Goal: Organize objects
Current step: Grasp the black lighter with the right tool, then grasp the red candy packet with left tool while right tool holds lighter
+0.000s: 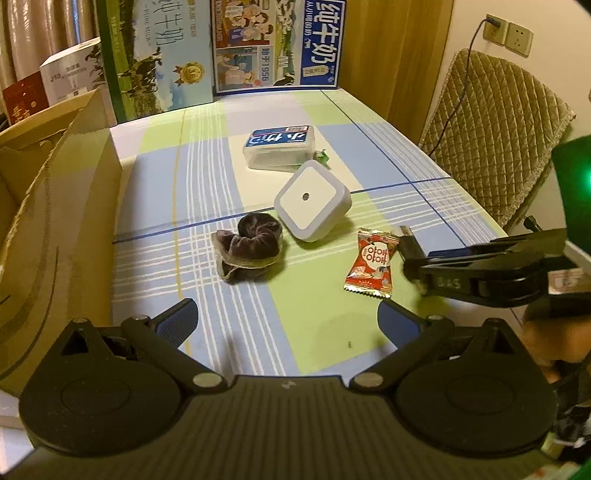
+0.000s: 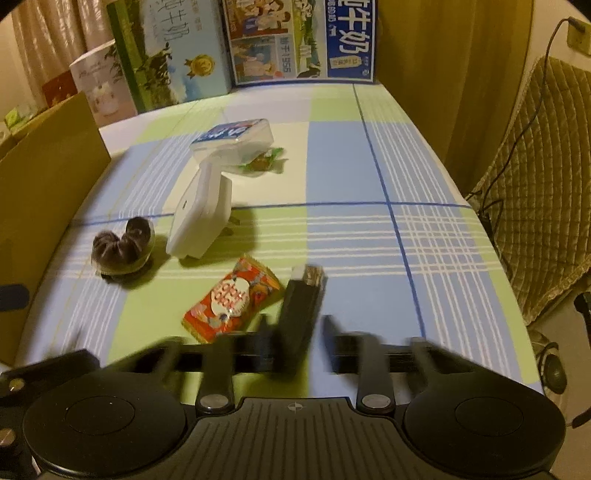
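Observation:
My left gripper (image 1: 288,317) is open and empty, low over the checked tablecloth (image 1: 207,177). Ahead of it lie a dark velvet scrunchie (image 1: 247,247), a white square plug-in night light (image 1: 312,201), a clear plastic box with a blue label (image 1: 279,147), a green-wrapped sweet (image 1: 322,155) and a red snack packet (image 1: 371,262). My right gripper (image 2: 297,328) is blurred and shut on a small black rectangular object (image 2: 301,302), just right of the red snack packet (image 2: 232,297). From the left wrist view, the right gripper (image 1: 413,258) comes in from the right edge.
An open cardboard box (image 1: 55,206) stands along the table's left side. Milk cartons (image 1: 277,44) line the back edge. A chair with a quilted cover (image 1: 495,136) sits past the right edge, with a cable hanging from a wall socket (image 1: 493,27).

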`<state>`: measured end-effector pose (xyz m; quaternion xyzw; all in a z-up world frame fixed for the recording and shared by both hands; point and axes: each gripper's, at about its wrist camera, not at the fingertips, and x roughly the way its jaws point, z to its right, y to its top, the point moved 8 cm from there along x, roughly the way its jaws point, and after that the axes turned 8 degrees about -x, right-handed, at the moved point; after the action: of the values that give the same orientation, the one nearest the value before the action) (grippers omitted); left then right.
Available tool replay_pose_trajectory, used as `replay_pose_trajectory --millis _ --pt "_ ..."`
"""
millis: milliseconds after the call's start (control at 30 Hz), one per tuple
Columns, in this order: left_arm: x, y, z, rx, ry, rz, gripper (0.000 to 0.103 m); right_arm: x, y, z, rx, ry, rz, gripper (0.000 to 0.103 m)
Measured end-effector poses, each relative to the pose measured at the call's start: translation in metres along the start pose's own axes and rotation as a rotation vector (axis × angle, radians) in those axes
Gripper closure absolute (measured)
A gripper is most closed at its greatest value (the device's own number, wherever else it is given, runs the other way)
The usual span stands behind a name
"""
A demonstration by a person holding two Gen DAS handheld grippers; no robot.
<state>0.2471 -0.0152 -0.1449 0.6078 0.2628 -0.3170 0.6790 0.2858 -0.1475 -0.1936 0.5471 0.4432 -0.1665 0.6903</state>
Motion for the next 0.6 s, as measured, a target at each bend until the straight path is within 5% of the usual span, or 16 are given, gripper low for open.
replay_pose_trajectory --millis 167,467,600 --pt "0.010 0.006 0.014 0.035 -0.032 0.011 0.002 -0.014 -0.006 0.013 0.037 0.016 -0.018 0.085" --pt "0.049 0.019 0.051 0.140 -0.120 0.013 0.028 -0.027 -0.017 0.040 0.156 -0.008 -0.014 0.085" --pt "0.070 0.017 0.061 0.181 -0.144 -0.016 0.047 -0.029 -0.019 0.044 0.180 -0.009 -0.010 0.085"
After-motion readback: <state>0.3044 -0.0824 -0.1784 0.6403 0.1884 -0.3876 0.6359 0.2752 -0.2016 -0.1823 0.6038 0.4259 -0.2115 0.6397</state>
